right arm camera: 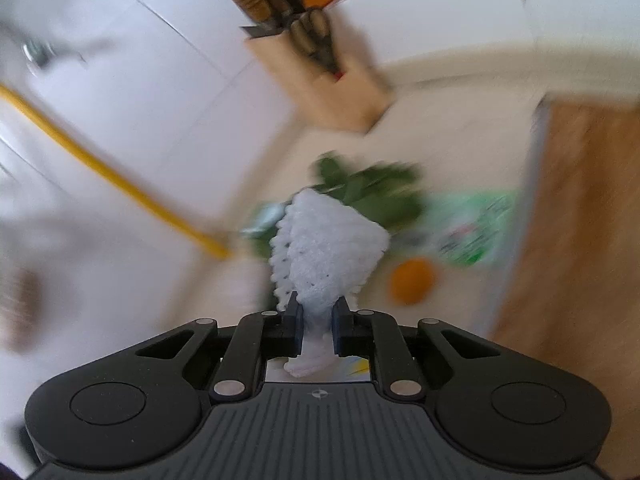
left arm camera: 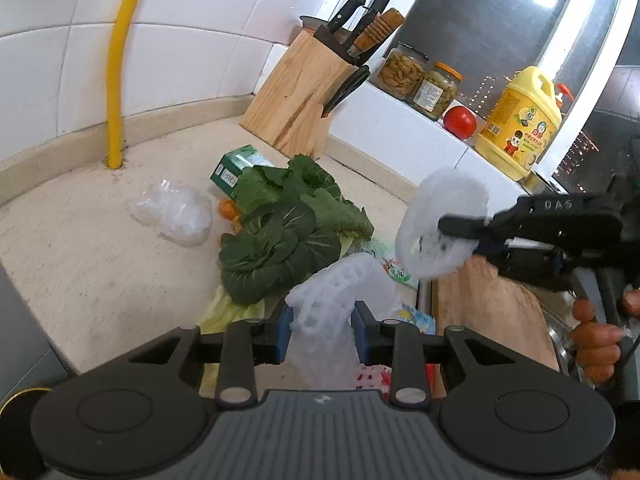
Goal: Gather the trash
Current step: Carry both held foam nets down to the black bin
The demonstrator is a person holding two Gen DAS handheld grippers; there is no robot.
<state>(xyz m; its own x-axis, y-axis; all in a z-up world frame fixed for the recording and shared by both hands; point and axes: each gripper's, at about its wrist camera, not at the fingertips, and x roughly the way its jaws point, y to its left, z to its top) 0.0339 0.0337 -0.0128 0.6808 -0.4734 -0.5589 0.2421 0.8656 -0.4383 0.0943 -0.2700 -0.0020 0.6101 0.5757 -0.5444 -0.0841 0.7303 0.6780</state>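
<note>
- Left gripper (left arm camera: 322,330) pinches a white foam fruit net (left arm camera: 332,312) above the countertop (left arm camera: 100,248).
- Right gripper (right arm camera: 316,330) clamps a second foam net (right arm camera: 324,244) at its neck (light, soft, crushable; hold the bunched end).

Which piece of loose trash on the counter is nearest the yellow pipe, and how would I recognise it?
Start at the yellow pipe running down the tiled wall to the counter. Just to the right of its foot, lying on the bare counter, is a crumpled clear plastic bag. Unlike the green carton and leafy greens further right, it is see-through and colourless.
</note>
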